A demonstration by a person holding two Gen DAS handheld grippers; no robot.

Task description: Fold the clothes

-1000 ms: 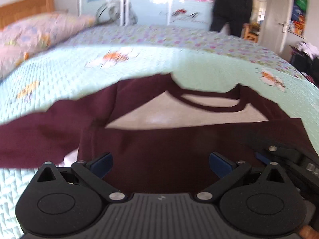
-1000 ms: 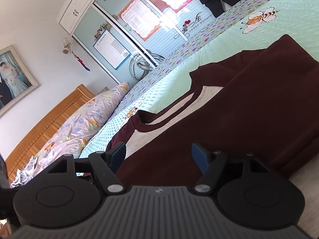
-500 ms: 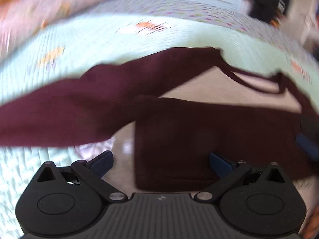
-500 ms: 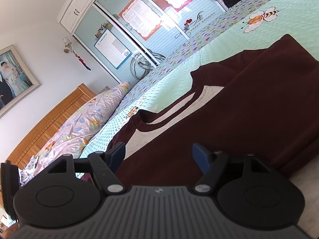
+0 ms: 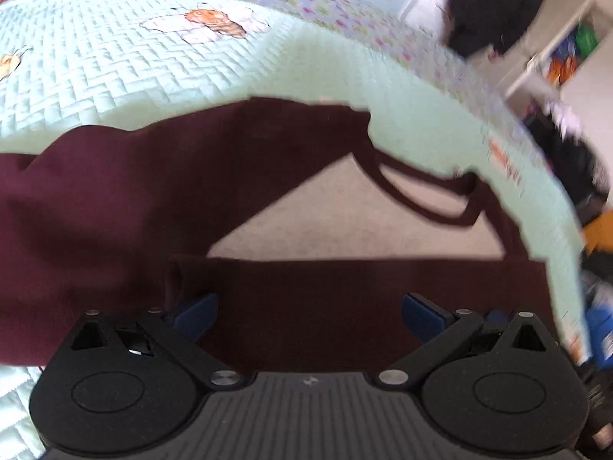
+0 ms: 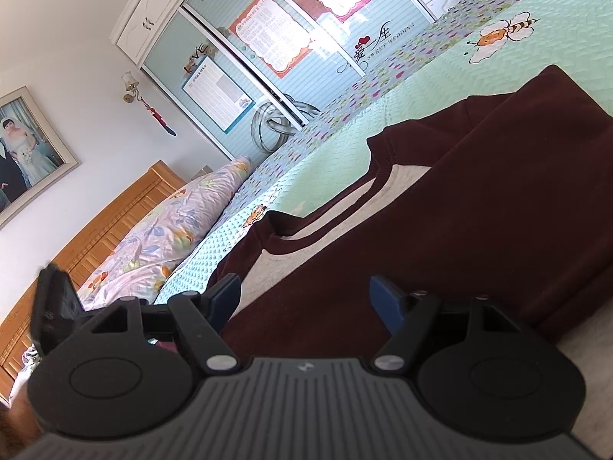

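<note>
**A:** Low in the left wrist view, the left gripper (image 5: 308, 312) is hanging over the folded hem of the maroon sweater (image 5: 115, 207), and it's now sitting further toward the left sleeve than a second ago. Its jaws are closing a little from full width, with cloth lying under the gap but nothing pinched.

**B:** And that view is tilting: the bedspread (image 5: 95, 61) is filling the upper left, while the person in black (image 5: 494, 11) is sliding into the upper right corner.

**A:** Across in the right wrist view, nothing is changing. The right gripper (image 6: 306, 303) is hovering low over the sweater (image 6: 479, 199), jaws fairly wide and empty.

**B:** The sweater is lying flat on the mint quilt, bottom part folded up over a pale chest panel (image 5: 345, 226), with the striped collar (image 5: 429, 195) showing at center right and one long sleeve stretching off to the left edge.
</note>
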